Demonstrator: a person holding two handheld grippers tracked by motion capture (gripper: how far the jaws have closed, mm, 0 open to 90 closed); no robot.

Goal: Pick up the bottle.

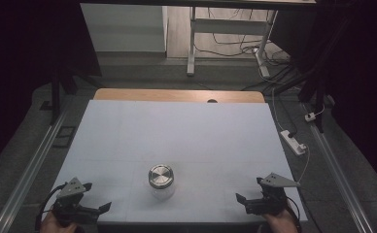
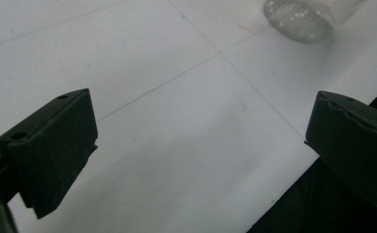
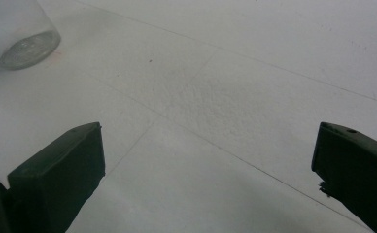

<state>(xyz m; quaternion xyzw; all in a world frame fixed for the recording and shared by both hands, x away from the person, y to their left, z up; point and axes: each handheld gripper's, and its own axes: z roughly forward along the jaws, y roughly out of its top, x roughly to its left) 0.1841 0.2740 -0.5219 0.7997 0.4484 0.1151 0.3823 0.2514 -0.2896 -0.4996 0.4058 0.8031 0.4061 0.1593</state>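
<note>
Nothing of the work is judged to be done yet. The jar [image 1: 161, 183] stands upright on the desk [image 1: 177, 131], near the middle of its near edge, and its metal lid [image 1: 161, 175] is seen seated on top. No tilt is seen and nothing is touching it.

The left gripper [image 1: 95, 209] is held at the near left corner, well apart from the jar, with its jaws spread wide and nothing between them; in the left gripper view only bare desk is seen between the jaws, and the jar's glass base [image 2: 299, 20] lies far off at the top. The right gripper [image 1: 244, 201] is held at the near right corner, likewise wide apart and empty, with the jar [image 3: 19, 34] off at the upper left of its view.

The whole job is therefore taken to remain: the jar must be reached, steadied by one gripper, and the lid presumably gripped and turned off by the other.
</note>
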